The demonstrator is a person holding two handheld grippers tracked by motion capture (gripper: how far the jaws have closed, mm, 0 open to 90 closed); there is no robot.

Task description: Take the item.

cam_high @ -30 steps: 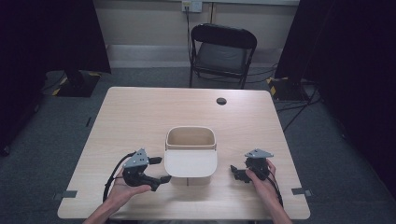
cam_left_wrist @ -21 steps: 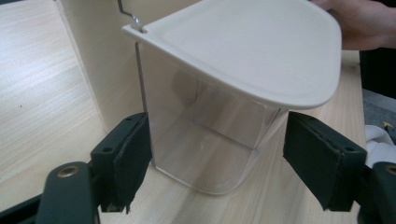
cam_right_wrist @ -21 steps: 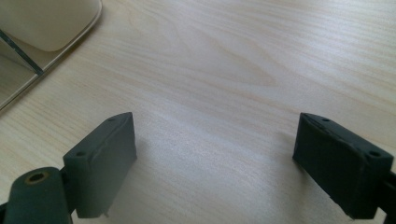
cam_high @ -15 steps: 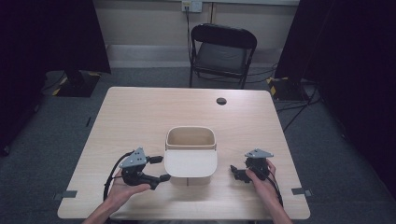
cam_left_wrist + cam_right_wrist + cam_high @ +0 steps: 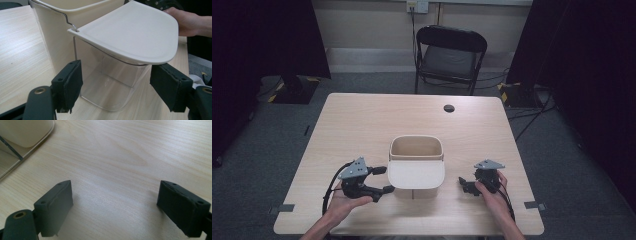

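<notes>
Beside the cream plastic bin with its swinging flat lid (image 5: 416, 165), which stands near the front middle of the pale wooden table (image 5: 362, 120), the left tongs (image 5: 382, 180) are the nearer pair, their jaws straddling the bin's clear lower front just under the lid's overhang, apart from it. They have just been closing, yet no pad presses. The right tongs (image 5: 463, 184) gape wide over bare table, farther off. Nothing else differs from earlier.
</notes>
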